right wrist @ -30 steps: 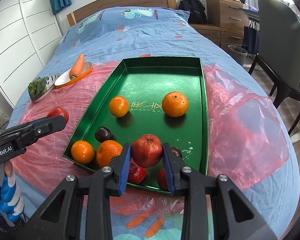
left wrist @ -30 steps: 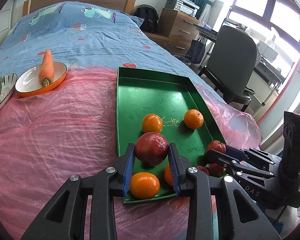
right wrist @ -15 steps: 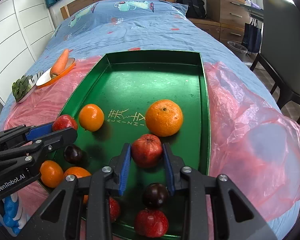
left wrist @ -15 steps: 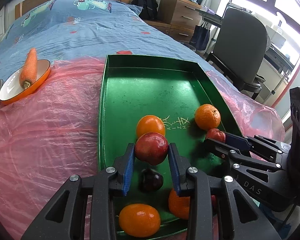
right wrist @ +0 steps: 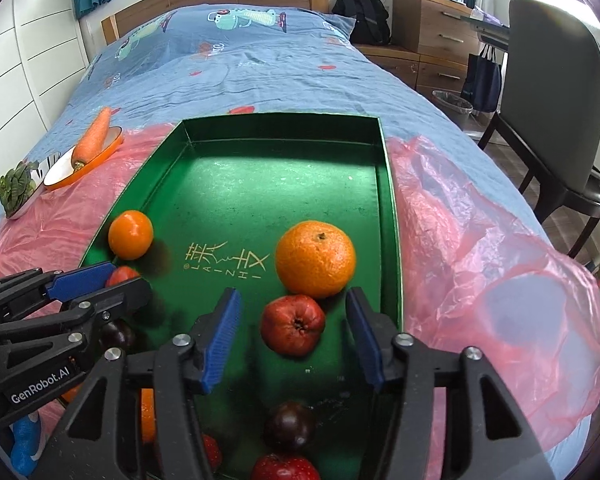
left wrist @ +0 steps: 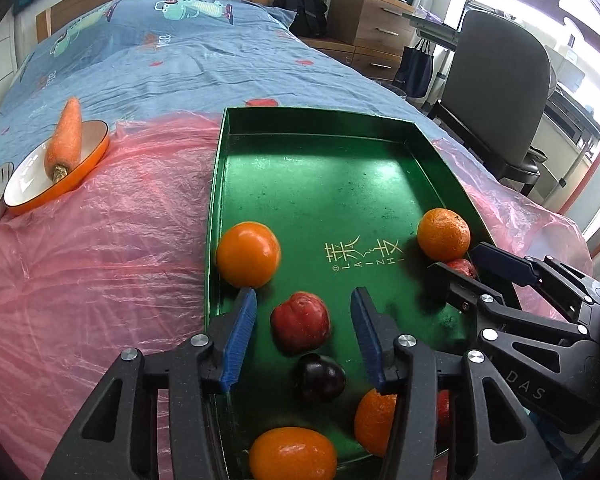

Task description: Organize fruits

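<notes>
A green tray [left wrist: 320, 184] lies on a pink plastic sheet on the bed. In the left wrist view my left gripper [left wrist: 303, 294] has its jaws opening. A red apple [left wrist: 300, 322] lies on the tray floor between the blue pads, and neither pad touches it. In the right wrist view my right gripper [right wrist: 292, 292] is also opening, wide around a second red apple [right wrist: 294, 324] that rests against a large orange [right wrist: 315, 258]. Smaller oranges [left wrist: 248, 254] and a dark plum [left wrist: 319, 376] lie around them. The tray [right wrist: 260, 184] is bare at its far half.
An orange bowl [left wrist: 96, 152] holding a carrot [left wrist: 66, 140] sits left of the tray, with a dish of greens [right wrist: 16, 188] beside it. A grey chair [left wrist: 500, 92] and wooden drawers stand right of the bed. The pink sheet [right wrist: 480, 280] bulges at the right.
Both grippers moved forward and down over the tray, then opened. Each red apple left its pads and now lies on the tray floor.
</notes>
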`<state>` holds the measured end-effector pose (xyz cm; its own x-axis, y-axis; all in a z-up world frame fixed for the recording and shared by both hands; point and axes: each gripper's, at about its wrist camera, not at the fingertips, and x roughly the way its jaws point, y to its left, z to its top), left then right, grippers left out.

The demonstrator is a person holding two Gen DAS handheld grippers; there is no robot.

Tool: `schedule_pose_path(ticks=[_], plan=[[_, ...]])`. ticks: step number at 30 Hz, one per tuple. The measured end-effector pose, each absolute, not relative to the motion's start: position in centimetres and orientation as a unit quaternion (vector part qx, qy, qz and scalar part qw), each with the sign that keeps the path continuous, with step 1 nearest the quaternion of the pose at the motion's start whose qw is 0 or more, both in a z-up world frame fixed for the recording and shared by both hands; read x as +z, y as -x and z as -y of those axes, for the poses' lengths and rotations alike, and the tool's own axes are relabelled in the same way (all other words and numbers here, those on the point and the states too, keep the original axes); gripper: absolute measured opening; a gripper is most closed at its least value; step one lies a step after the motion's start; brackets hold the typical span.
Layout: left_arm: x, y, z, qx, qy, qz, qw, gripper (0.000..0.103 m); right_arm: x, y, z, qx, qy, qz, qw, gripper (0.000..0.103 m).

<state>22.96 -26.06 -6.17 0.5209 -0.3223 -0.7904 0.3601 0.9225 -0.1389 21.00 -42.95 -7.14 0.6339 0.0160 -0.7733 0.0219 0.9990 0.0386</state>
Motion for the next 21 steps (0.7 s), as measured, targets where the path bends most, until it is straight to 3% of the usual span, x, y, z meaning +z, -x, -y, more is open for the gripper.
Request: schedule_pose_path(ticks=[21], plan=[[-1.7, -18.9, 19.5, -0.162, -0.008, -0.417, 0.894, 0.055, -3.3, -17.0, 39.0, 0.001, -0.014, -0.406, 0.914, 0.103]])
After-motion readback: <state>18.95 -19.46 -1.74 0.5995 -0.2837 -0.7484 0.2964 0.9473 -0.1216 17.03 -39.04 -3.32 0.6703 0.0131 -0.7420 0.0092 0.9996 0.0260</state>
